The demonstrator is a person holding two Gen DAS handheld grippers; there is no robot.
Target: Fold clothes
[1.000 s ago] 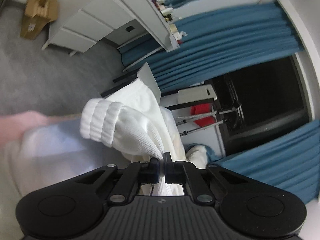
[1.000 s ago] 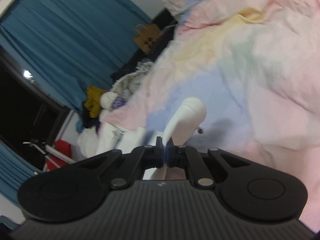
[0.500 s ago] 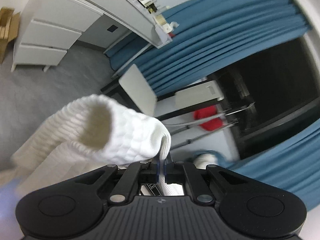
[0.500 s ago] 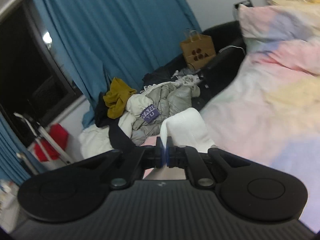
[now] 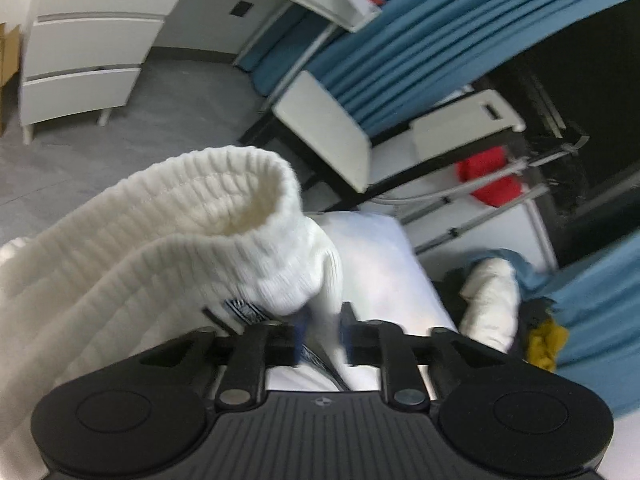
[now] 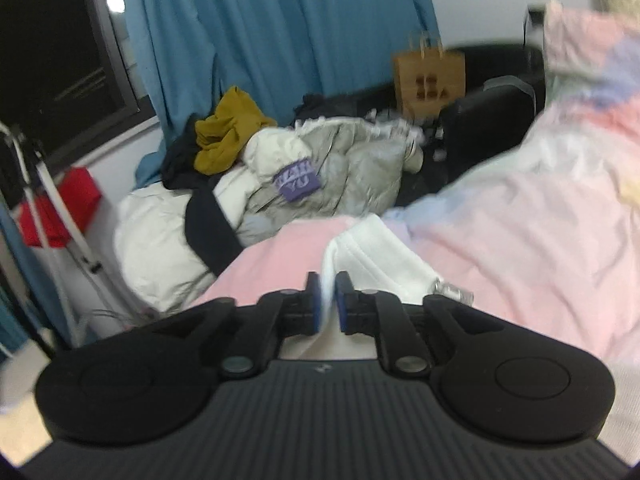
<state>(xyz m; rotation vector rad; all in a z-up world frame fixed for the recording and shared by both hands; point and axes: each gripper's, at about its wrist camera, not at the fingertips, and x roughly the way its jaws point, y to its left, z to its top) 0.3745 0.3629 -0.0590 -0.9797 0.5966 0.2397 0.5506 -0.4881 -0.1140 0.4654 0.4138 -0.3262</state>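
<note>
Knitwear like this white sweater (image 5: pixel 168 248) is soft and limp, light in the hand but bulky, so it will sag and slump wherever it is not supported. My guess is that it wants taking by its firmer edges, the ribbed cuff (image 5: pixel 224 196) or a hem, since the loose body would just stretch and slide.

Left gripper (image 5: pixel 322 334) has just been opening; its jaws now stand apart with a fold of the white knit between them. The cloth looks loose there, not pinched, so I read it as let go. The cuff mouth curls over just above and left of the fingers, and the rest of the garment spills away toward the lower left.

Right gripper (image 6: pixel 328 304) has also just been opening, only slightly. A thin white edge of the same sweater (image 6: pixel 376 256) runs up through the narrow gap. Whether the pads still press on it I cannot tell; the view is blurred. That part of the garment lies just ahead of the fingers on the pink bedcover (image 6: pixel 520 240), with a heap of other clothes (image 6: pixel 280 172) well beyond it near the blue curtain (image 6: pixel 280 20).
</note>
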